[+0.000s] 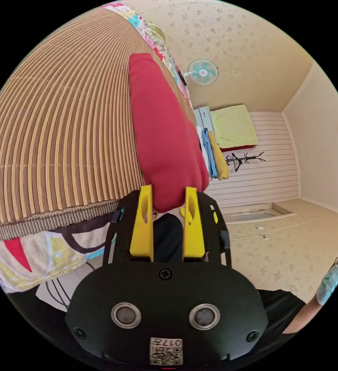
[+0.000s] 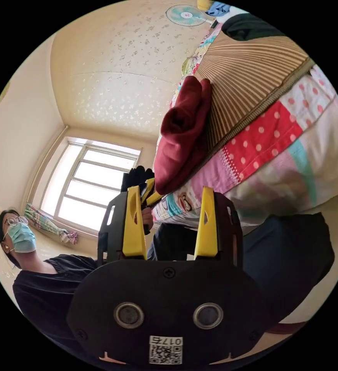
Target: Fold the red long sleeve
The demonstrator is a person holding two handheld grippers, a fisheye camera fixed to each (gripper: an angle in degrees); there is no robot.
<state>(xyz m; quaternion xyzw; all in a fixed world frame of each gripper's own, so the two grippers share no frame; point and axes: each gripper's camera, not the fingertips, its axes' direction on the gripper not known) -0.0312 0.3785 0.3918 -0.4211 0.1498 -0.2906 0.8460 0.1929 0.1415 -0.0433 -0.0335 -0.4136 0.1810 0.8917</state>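
The red long sleeve (image 1: 161, 127) lies folded into a thick, narrow bundle on a striped bamboo mat (image 1: 60, 135) on a bed. My left gripper (image 1: 168, 190) grips the bundle's near end at the mat's edge; the red cloth is squeezed narrow between both yellow jaws. In the right gripper view the same red bundle (image 2: 182, 135) lies along the mat's edge (image 2: 246, 77), with the left gripper (image 2: 148, 193) at its lower end. My right gripper (image 2: 170, 191) stands open just off the bed's side, with nothing between its jaws.
A patchwork quilt (image 2: 277, 143) hangs below the mat. A black garment (image 2: 250, 27) lies further along the mat. Folded clothes (image 1: 215, 154) are stacked at the bed's far end, under a wall fan (image 1: 202, 71). The person (image 2: 33, 278) stands beside the bed, near a window (image 2: 87, 181).
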